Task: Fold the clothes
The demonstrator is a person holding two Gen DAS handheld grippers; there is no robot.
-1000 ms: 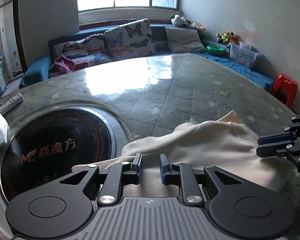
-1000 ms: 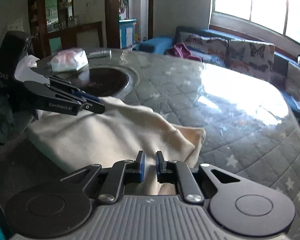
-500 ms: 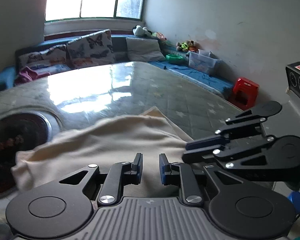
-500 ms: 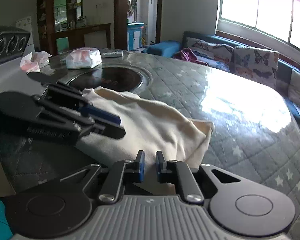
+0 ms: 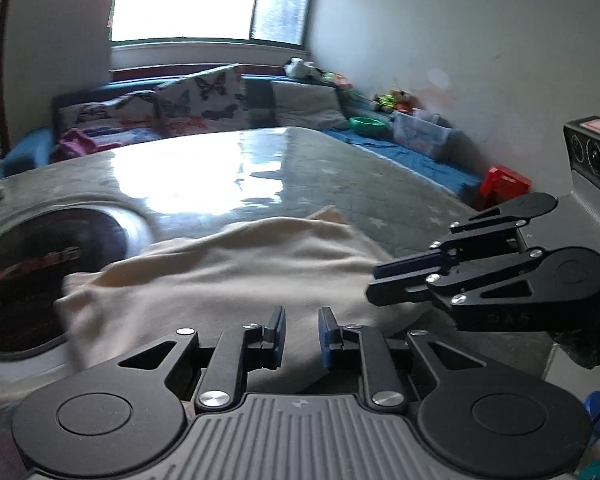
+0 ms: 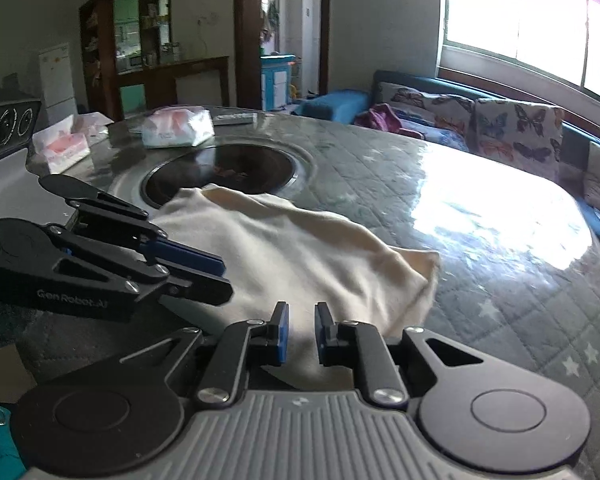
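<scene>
Quilted, glossy-covered table (image 6: 480, 240) fills both views, with a dark round inset (image 6: 224, 174) near its far left and a sofa with butterfly cushions (image 5: 204, 96) under the window behind.

Task item: I find one cream garment (image 6: 300, 248) lying bunched on the near part of the table, one corner overlapping the rim of the inset, the other end tapering to a loose point toward the bright glare.

Tongs: my left gripper (image 5: 302, 332) has its jaws slightly apart, hovering over the near edge of the garment; whether cloth sits between them I cannot tell. My right gripper (image 6: 300, 330) stands likewise, narrowly spread, nothing visibly pinched. Each shows side-on in the other's view (image 5: 384, 280) (image 6: 216, 276), close together above the cloth.

Risks, as I judge them: the two grippers are near enough to collide if both close in on the same hem. The slick cover may let the cloth slide rather than crease. A pinch through a bunched area could gather several layers and spoil the fold. The corner on the inset could drag across it.

Containers: a clear tub (image 5: 422, 136) on the blue bench holds contents I cannot make out; a green bowl (image 5: 366, 123) beside it is likewise unclear. Two tissue packs (image 6: 178, 126) (image 6: 62, 146) sit on the far table edge.
</scene>
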